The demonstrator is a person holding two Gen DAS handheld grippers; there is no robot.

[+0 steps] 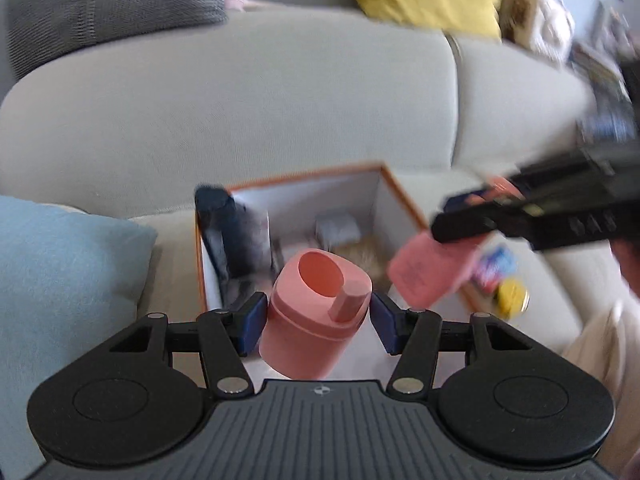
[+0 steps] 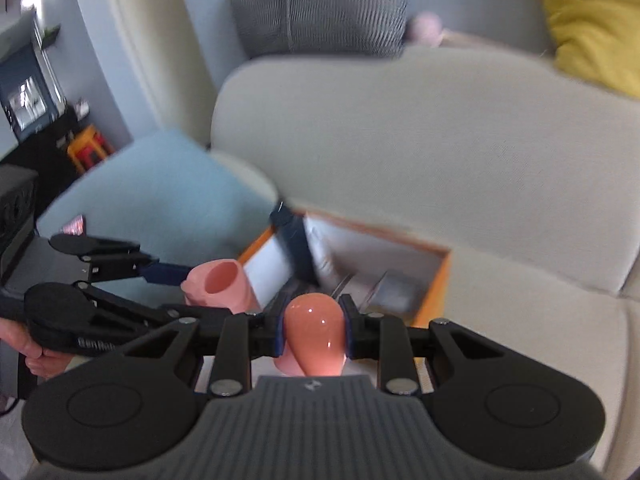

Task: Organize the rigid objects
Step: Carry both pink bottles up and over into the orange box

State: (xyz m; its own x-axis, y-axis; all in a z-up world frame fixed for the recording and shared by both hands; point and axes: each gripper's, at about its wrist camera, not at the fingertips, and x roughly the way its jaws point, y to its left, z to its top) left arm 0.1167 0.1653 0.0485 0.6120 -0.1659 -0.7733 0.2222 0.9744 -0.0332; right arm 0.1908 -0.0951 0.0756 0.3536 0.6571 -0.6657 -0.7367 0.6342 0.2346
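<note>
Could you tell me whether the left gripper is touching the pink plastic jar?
Touching. The left wrist view shows the left gripper with both blue pads pressed against the sides of the pink plastic jar, holding it above the orange-rimmed box.

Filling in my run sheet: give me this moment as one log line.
left tool: shut on pink cup | right tool: shut on pink glossy object | both above orange-edged box on sofa
</note>
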